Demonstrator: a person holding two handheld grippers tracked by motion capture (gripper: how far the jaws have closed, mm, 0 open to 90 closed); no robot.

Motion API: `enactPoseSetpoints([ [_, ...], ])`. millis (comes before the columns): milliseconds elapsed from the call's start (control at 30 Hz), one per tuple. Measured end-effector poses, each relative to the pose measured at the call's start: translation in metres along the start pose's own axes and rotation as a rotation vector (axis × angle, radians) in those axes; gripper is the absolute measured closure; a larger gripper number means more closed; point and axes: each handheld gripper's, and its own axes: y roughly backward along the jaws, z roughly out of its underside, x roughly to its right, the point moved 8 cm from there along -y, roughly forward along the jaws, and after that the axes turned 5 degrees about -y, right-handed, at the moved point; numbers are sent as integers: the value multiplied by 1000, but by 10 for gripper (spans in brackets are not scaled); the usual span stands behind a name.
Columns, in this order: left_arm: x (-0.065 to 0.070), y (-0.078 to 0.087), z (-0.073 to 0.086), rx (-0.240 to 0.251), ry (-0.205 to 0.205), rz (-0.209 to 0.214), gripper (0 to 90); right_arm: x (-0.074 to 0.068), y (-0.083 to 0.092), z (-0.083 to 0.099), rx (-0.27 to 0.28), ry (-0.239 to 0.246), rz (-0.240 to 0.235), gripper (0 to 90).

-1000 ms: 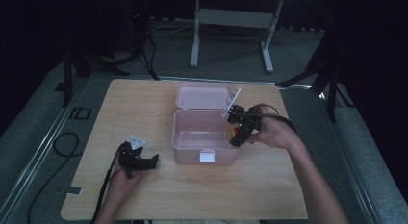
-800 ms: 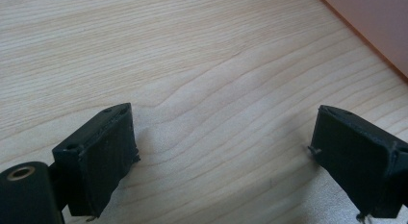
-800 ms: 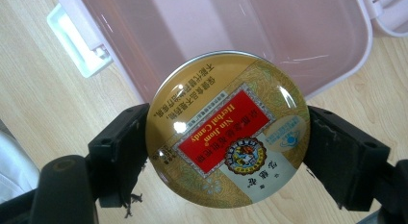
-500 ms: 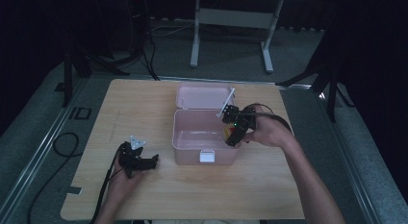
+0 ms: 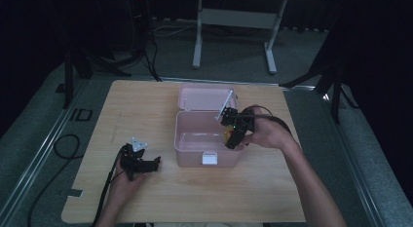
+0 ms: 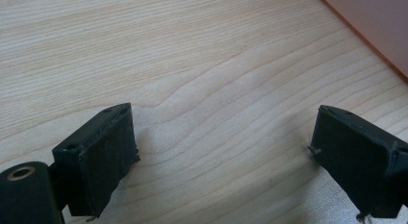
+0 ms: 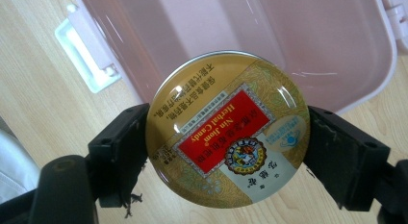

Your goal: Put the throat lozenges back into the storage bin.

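An open pink plastic box point(image 5: 195, 144) stands mid-table with its lid point(image 5: 200, 97) laid back behind it. My right gripper point(image 5: 229, 138) hangs over the box's right rim, shut on a round gold candy tin point(image 7: 228, 128) with a red label; the tin shows as a yellow spot point(image 5: 227, 135) in the high view. In the right gripper view the box's interior point(image 7: 269, 36) lies beyond the tin and the white latch point(image 7: 86, 46) is at upper left. My left gripper point(image 5: 141, 166) rests on the table left of the box, open, its black fingers point(image 6: 96, 156) wide apart over bare wood.
The wooden table point(image 5: 146, 110) has free room on its left, front and right. The box's pink wall point(image 6: 380, 27) edges into the left gripper view's upper right. A desk frame point(image 5: 234, 22) and cables point(image 5: 63, 149) lie on the floor beyond the table.
My right gripper has moved left and a little nearer with the tin, from the box's right side to over its right rim. The left gripper has stayed put.
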Motion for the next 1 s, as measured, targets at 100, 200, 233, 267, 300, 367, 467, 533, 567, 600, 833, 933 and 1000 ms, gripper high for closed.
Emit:
enactPoseSetpoints([
  [100, 0, 0, 0, 0, 0, 0, 89, 0, 0, -2, -7, 5, 3, 202],
  [200, 0, 0, 0, 0, 0, 0, 89, 0, 1, -3, -13, 5, 4, 202],
  [233, 0, 0, 0, 0, 0, 0, 89, 0, 2, -4, -14, 6, 5, 202],
  [267, 0, 0, 0, 0, 0, 0, 89, 0, 2, -4, -14, 5, 6, 202],
  [300, 0, 0, 0, 0, 0, 0, 89, 1, 3, -4, -13, 5, 7, 202],
  [367, 0, 0, 0, 0, 0, 0, 89, 1, 4, -5, -12, 4, 5, 202],
  [467, 0, 0, 0, 0, 1, 0, 89, 3, 4, -5, -13, 1, 12, 202],
  [533, 0, 0, 0, 0, 1, 0, 89, 3, 5, -6, -9, 1, 10, 202],
  [567, 0, 0, 0, 1, 1, 0, 89, 3, 5, -6, -7, 2, 9, 202],
  [600, 0, 0, 0, 0, 1, 0, 89, 3, 5, -7, -5, 4, 8, 201],
  [833, 0, 0, 0, 1, 1, 0, 89, 3, 8, -10, 1, 10, 13, 201],
  [933, 0, 0, 0, 0, 0, -1, 89, 3, 8, -11, 0, 9, 17, 201],
  [1000, 0, 0, 0, 0, 0, -1, 88, 3, 8, -12, 1, 8, 19, 198],
])
